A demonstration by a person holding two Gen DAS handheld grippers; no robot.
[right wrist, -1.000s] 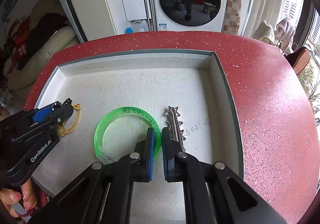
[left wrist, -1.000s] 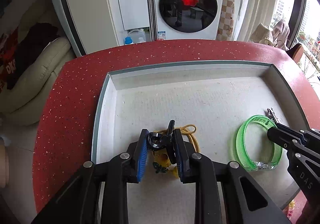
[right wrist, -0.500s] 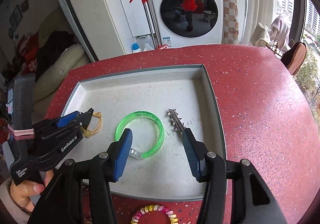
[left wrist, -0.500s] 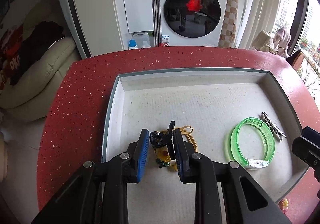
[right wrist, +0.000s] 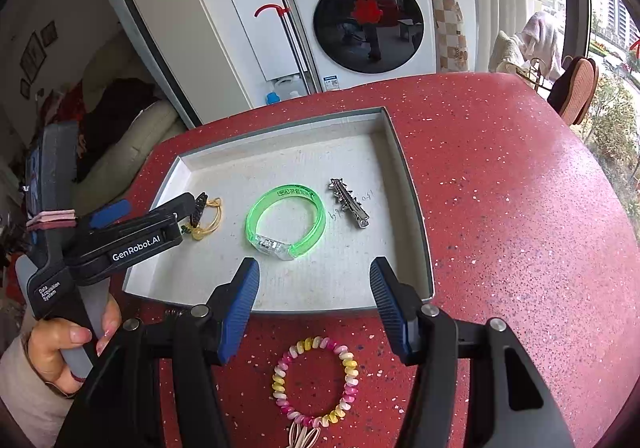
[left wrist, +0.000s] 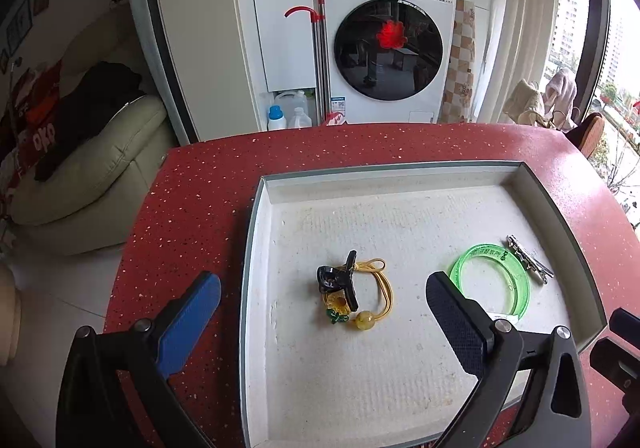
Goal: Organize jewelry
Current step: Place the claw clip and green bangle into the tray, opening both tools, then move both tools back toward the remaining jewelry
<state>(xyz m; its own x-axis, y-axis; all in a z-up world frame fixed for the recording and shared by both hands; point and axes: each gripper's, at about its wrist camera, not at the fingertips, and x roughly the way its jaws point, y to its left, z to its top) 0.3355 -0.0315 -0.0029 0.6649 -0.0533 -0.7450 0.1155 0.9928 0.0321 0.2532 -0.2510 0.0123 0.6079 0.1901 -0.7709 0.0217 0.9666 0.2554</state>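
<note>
A shallow white tray (left wrist: 260,248) (right wrist: 416,208) sits on the red table. In it lie a black hair claw (left wrist: 336,278) (right wrist: 199,208) on a yellow beaded cord (left wrist: 384,288) (right wrist: 214,220), a green bangle (left wrist: 494,280) (right wrist: 286,224) and a spiked silver hair clip (left wrist: 528,258) (right wrist: 348,202). My left gripper (left wrist: 324,310) (right wrist: 160,208) is open and empty, raised above the claw. My right gripper (right wrist: 314,288) is open and empty over the tray's near edge. A pink and yellow coil hair tie (right wrist: 314,380) lies on the table just below it.
The red speckled table (right wrist: 520,228) curves off at the right and left edges. A washing machine (left wrist: 384,44), cabinets and bottles stand behind it. A cream sofa (left wrist: 92,168) is to the left. A hand (right wrist: 60,348) holds the left gripper's handle.
My left gripper has opened, let go of the black claw and pulled back and up. My right gripper has opened and drawn back from the bangle and clip to the tray's near edge.
</note>
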